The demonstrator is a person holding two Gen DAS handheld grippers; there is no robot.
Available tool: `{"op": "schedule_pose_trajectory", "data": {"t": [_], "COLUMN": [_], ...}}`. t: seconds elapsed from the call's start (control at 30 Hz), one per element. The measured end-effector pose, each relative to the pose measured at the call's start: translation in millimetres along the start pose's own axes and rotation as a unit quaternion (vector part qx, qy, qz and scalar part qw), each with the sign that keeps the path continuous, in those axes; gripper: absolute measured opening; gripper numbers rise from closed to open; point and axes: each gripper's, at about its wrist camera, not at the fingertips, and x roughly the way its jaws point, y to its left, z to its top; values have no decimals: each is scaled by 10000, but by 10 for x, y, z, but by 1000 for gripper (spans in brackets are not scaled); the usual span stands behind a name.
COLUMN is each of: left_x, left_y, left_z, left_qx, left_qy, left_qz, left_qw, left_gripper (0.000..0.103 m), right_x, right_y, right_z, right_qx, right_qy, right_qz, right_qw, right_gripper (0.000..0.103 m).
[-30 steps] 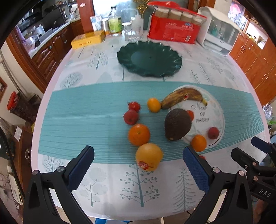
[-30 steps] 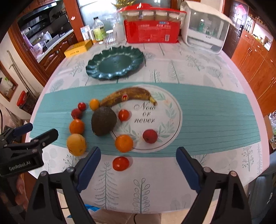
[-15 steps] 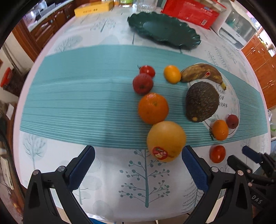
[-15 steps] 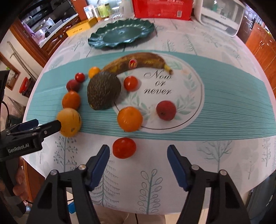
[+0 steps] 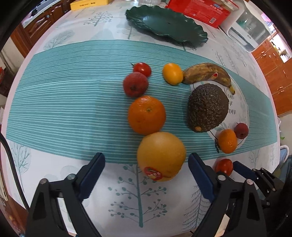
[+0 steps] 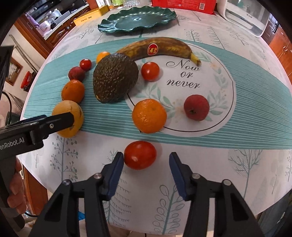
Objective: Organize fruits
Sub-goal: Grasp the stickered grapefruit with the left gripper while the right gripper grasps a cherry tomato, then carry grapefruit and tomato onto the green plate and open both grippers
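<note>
My left gripper (image 5: 146, 160) is open, its jaws on either side of a large yellow-orange fruit with a red sticker (image 5: 161, 155) at the near table edge. My right gripper (image 6: 144, 160) is open around a red tomato (image 6: 140, 155); the left pad is almost touching it. Beyond lie an orange (image 5: 147, 114), a dark avocado (image 6: 115, 77), a spotted banana (image 6: 160, 48), a mandarin (image 6: 149, 115), red lychee-like fruits (image 6: 196, 107), small tomatoes (image 6: 150, 71) and a small yellow-orange fruit (image 5: 172, 73). An empty dark green plate (image 6: 136, 19) stands at the back.
A red carton (image 5: 199, 11), a yellow box (image 5: 91, 3) and a white appliance (image 6: 244, 16) stand along the far table edge. Wooden cabinets (image 5: 277, 73) stand to the right. The near table edge lies just below both grippers.
Both grippers have moved forward and down toward the table. The left now flanks the large stickered fruit; the right has narrowed and now flanks the red tomato.
</note>
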Motion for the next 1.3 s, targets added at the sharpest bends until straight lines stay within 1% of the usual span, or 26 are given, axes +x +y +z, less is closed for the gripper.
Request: {"op": "schedule_pose_trajectory", "data": {"t": [0.07, 0.1, 0.17, 0.2, 0.27, 0.3, 0.37, 0.6, 0.67, 0.77, 0.93, 1.03, 1.07, 1.2, 1.3], "left_x": [45, 67, 102, 119, 156, 164, 154, 81, -36, -217, -710, -1069, -1176, -1619, -1877], "left_y": [-35, -49, -77, -90, -116, -121, -142, -117, -69, -92, -125, -139, -140, -142, -159], "left_z": [8, 13, 13, 13, 11, 11, 7, -7, -65, -42, 70, 266, 312, 536, 744], "left_qx": [38, 53, 81, 90, 94, 97, 129, 153, 158, 274, 517, 577, 614, 912, 1118], "left_qy": [40, 58, 97, 112, 130, 138, 127, 131, 99, 10, -434, -763, -877, -1406, -1711], "left_qz": [-15, -28, -66, -97, -167, -228, -214, -124, -136, -88, -22, -95, -98, 12, 120], "left_qw": [10000, 10000, 9999, 9999, 9997, 9996, 9996, 9997, 9997, 9996, 9977, 9954, 9942, 9859, 9788], "left_gripper": [79, 77, 69, 67, 57, 53, 51, 50, 50, 50, 50, 50, 50, 50, 50], "right_x": [28, 39, 47, 47, 50, 50, 45, -81, -162, -305, -771, -1076, -1221, -1636, -1958], "right_y": [12, 24, 48, 59, 72, 70, 63, 23, 11, 2, 19, 12, 18, 32, 67], "right_z": [-8, -12, -19, -22, -23, -22, -23, -17, -19, 10, 220, 395, 502, 837, 1136], "right_qx": [-44, -73, -146, -182, -251, -260, -278, -319, -335, -314, -324, -312, -308, -334, -398], "right_qy": [17, 26, -7, -18, -35, -42, -52, -139, -183, -269, -710, -994, -1132, -1463, -1707], "right_qz": [-2, -9, -55, -64, -97, -98, -99, -66, -89, -71, -77, -72, -49, -23, -59], "right_qw": [10000, 10000, 9999, 9998, 9996, 9996, 9996, 9994, 9992, 9991, 9969, 9945, 9931, 9887, 9845], "right_gripper": [45, 43, 39, 36, 36, 36, 36, 35, 35, 35, 35, 35, 35, 35, 35]}}
